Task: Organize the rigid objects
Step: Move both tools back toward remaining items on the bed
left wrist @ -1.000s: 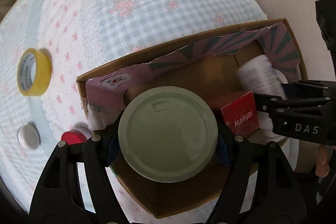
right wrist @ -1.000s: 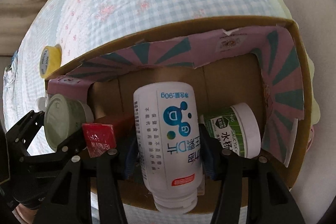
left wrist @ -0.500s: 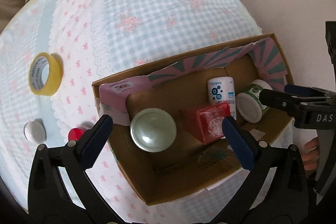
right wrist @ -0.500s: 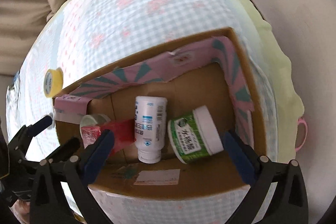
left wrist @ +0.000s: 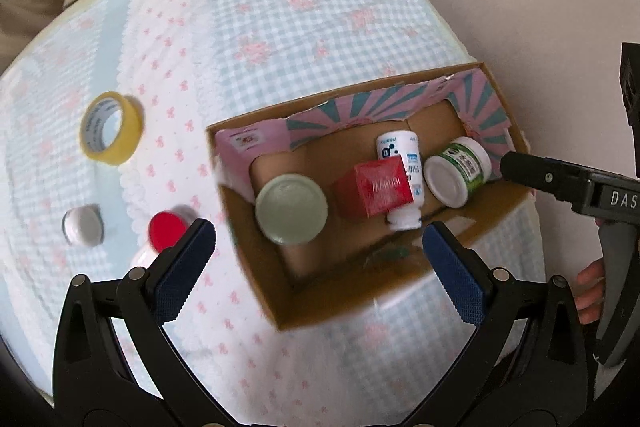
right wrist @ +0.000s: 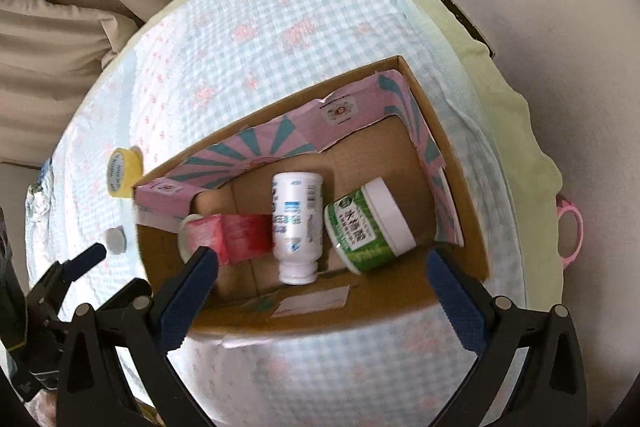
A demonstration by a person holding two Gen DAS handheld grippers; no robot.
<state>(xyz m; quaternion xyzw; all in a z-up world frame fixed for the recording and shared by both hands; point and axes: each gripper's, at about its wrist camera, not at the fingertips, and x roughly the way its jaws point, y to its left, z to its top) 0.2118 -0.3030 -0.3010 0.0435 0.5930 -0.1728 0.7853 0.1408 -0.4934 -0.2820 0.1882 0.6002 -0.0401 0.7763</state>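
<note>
An open cardboard box (left wrist: 256, 291) (right wrist: 452, 163) with pink and teal flaps rests on a checked cloth. Inside it stand a jar with a pale green lid (left wrist: 291, 209), a red carton (left wrist: 376, 189) (right wrist: 240, 233), a white bottle lying on its side (left wrist: 400, 155) (right wrist: 298, 223) and a green jar with a white lid (left wrist: 458, 169) (right wrist: 370, 225). My left gripper (left wrist: 318, 247) hangs open above the box's near left corner, holding nothing. My right gripper (right wrist: 320, 271) hangs open above the box's near wall, also empty.
Left of the box on the cloth lie a yellow tape roll (left wrist: 110, 129) (right wrist: 122, 173), a small white cap (left wrist: 82, 225) (right wrist: 116, 241) and a red cap (left wrist: 168, 231). A pink ring (right wrist: 570, 231) hangs off the cushion's right edge. Beige cushions lie behind.
Both grippers let go: the left released the pale-lidded jar, the right the white bottle. Both opened wide and rose away from the box, so the contents look smaller.
</note>
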